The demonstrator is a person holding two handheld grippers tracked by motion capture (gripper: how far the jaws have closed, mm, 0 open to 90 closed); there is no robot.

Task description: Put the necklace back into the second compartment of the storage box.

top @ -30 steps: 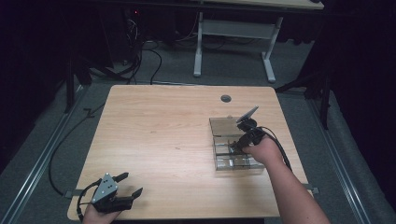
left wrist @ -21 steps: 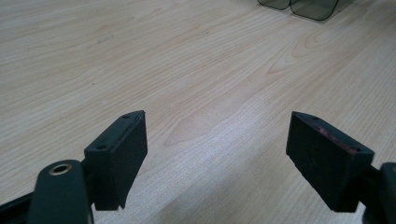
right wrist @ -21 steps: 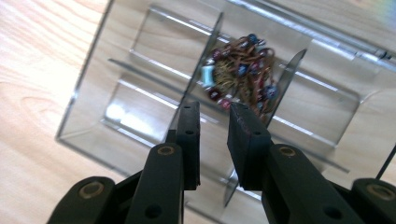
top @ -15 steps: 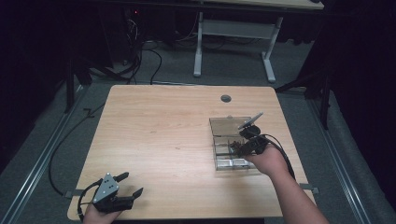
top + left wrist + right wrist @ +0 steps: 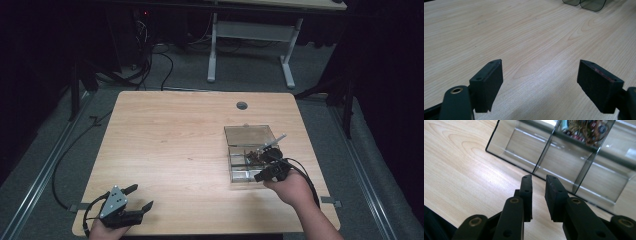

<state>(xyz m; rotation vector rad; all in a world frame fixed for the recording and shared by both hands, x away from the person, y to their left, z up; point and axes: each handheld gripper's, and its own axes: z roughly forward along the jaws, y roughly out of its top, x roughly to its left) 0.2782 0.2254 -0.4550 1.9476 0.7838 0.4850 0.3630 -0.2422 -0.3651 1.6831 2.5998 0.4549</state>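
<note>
A clear plastic compartment box (image 5: 250,136) sits on the right part of the wooden table (image 5: 175,140). Small brown and red parts (image 5: 251,156) lie in one of its middle compartments, seen also as a tangle of parts (image 5: 584,130) in the right gripper view. My right gripper (image 5: 267,171) hovers at the box's near right corner. Its jaws (image 5: 539,178) stand a narrow gap apart with nothing between them, pointing at the box's near wall (image 5: 529,167). My left gripper (image 5: 141,197) rests at the table's near left edge, wide open (image 5: 540,62) over bare wood.
A round cable hole (image 5: 242,105) lies in the table's far side. Two dark translucent rounded shapes (image 5: 586,3) show far off in the left gripper view. Cables and a white desk frame (image 5: 250,30) stand on the floor beyond the table.
My right hand has drawn back toward the near edge, from over the box's middle to its near right corner. The left gripper has stayed put.
</note>
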